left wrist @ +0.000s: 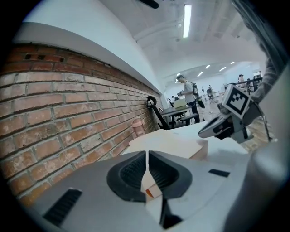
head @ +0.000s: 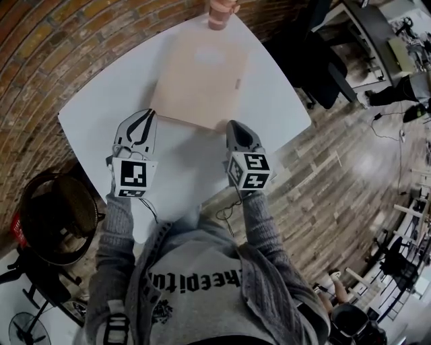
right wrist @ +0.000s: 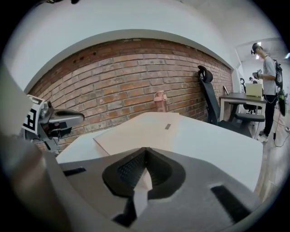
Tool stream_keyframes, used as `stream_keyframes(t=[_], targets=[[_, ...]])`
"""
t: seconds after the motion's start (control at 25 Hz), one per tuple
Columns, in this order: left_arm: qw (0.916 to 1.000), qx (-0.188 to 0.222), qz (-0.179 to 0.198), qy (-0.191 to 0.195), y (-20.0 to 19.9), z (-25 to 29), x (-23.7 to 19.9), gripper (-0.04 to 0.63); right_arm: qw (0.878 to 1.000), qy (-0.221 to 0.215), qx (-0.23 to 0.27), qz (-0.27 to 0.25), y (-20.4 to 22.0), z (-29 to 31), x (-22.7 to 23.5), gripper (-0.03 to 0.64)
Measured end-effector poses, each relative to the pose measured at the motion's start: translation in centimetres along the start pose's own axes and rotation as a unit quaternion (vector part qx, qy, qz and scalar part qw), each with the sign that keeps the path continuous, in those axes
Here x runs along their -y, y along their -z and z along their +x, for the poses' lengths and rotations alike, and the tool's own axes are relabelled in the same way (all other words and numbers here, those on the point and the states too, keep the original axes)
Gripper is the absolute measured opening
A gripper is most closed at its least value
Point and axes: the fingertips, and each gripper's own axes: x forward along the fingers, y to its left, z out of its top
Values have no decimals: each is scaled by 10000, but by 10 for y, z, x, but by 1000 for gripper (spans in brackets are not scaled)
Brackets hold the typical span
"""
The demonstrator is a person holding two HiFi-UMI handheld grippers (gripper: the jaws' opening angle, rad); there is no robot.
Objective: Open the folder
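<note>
Folder (head: 201,74) lies closed and flat on the white table (head: 283,101). Its far short end is near the pink bottle (head: 221,13) that stands by the brick wall (head: 67,47), and its long axis runs from that bottle back toward the person. Both tools are at the end farthest from the bottle.

The left gripper (head: 145,120) sits off the folder's corner over bare table, apart from the cover. Its jaws are pressed together with nothing between them. The right gripper (head: 232,125) has its tip right at the short edge, close to the other corner. From here I cannot tell whether it touches the cover. Its jaws also meet at the tips and hold nothing.

A small tab (head: 237,84) sits on the long edge on the person's right, roughly halfway back from the bottle. I'd guess that is the edge that lifts, and the right gripper is plainly the nearer one to it. With both tools closed, a jaw pair would have to part before it could pinch the cover, or a closed tip could slide under the edge.

Bare table runs along both long sides, broader at the end away from the bottle, so a cover swinging over to the left looks to have room to land
</note>
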Motion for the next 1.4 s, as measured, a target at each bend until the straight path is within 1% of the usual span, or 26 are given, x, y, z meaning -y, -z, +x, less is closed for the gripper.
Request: stream_keyframes(t=[0.12, 0.2, 0.24, 0.32, 0.44, 0.52, 0.56, 0.6, 0.64, 0.72, 0.8, 0.92, 1.16, 1.2, 1.32, 1.4], targets=[[9997, -117, 199, 98, 5, 3, 3, 14, 9998, 23, -174, 3, 9, 5, 1, 4], [9986, -250, 408, 220, 7, 4, 6, 14, 9998, 28, -184, 22, 10, 6, -1, 4], [9974, -312, 586, 273, 9, 5, 8, 14, 9998, 26, -183, 33, 10, 6, -1, 3], [9918, -453, 1147, 344, 17, 9, 14, 14, 9998, 16, -194, 49, 10, 6, -1, 3], [9741, -685, 2102, 467, 28, 14, 27, 14, 9997, 10, -216, 64, 10, 6, 0, 3], [9618, -798, 2550, 599, 35, 17, 36, 18, 9997, 17, -233, 64, 10, 6, -1, 3], [9561, -849, 2727, 661, 38, 19, 40, 38, 9997, 20, -240, 63, 10, 6, -1, 3], [9506, -888, 2890, 706, 42, 21, 44, 82, 9997, 21, -246, 61, 10, 6, -1, 3], [9453, -922, 3040, 738, 44, 23, 48, 107, 9997, 21, -251, 60, 10, 6, -1, 3], [9357, -1006, 3294, 766, 45, 26, 53, 107, 9996, 21, -261, 54, 10, 6, -1, 3], [9266, -1084, 3532, 706, 46, 29, 56, 107, 9996, 25, -271, 41, 10, 6, 0, 3], [9146, -1171, 3812, 665, 52, 33, 59, 107, 9996, 25, -273, 42, 10, 5, 0, 3], [9011, -1123, 4127, 720, 57, 33, 64, 107, 9996, 30, -278, 24, 10, 5, -1, 3], [9003, -1110, 4147, 712, 57, 33, 63, 107, 9996, 34, -279, 21, 10, 5, -1, 3], [9031, -1054, 4122, 575, 52, 36, 60, 107, 9996, 38, -291, 7, 9, 6, -1, 3], [9032, -1058, 4125, 539, 50, 40, 60, 107, 9995, 47, -298, -10, 9, 6, 0, 3]])
